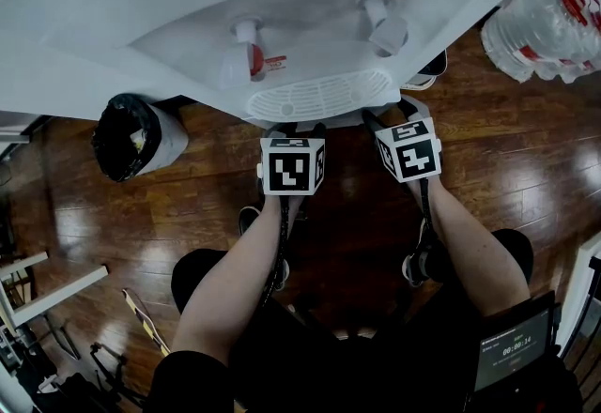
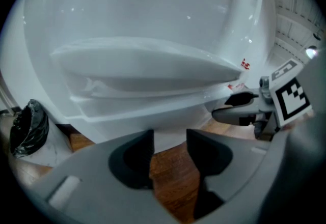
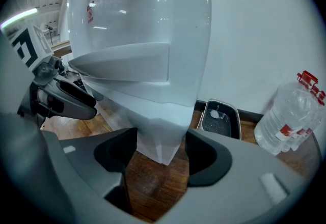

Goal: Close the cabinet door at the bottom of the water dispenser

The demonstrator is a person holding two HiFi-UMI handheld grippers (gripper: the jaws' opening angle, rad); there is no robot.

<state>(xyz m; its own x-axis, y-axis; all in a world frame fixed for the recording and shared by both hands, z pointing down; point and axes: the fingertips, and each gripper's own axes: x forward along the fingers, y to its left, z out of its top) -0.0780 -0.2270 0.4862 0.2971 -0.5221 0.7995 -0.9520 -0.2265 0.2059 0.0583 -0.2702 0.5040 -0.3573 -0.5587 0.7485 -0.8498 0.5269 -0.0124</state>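
From above in the head view, the white water dispenser (image 1: 310, 36) shows its two taps and drip grille (image 1: 319, 94). Its lower cabinet (image 2: 168, 116) is hidden under the overhang there. Both grippers point down at its front. My left gripper (image 1: 291, 131) is open, with only wooden floor between its fingers (image 2: 137, 154), just short of the cabinet's white front. My right gripper (image 1: 390, 116) is open too. The cabinet's lower corner (image 3: 160, 136) shows between its jaws, and I cannot tell whether they touch it. I also cannot tell how the door stands.
A bin lined with a black bag (image 1: 131, 134) stands left of the dispenser. Clear water bottles (image 1: 545, 26) stand at the right, with a grey tray (image 3: 219, 116) on the floor by the wall. The person's legs and feet are right behind the grippers. A tablet (image 1: 512, 350) sits at lower right.
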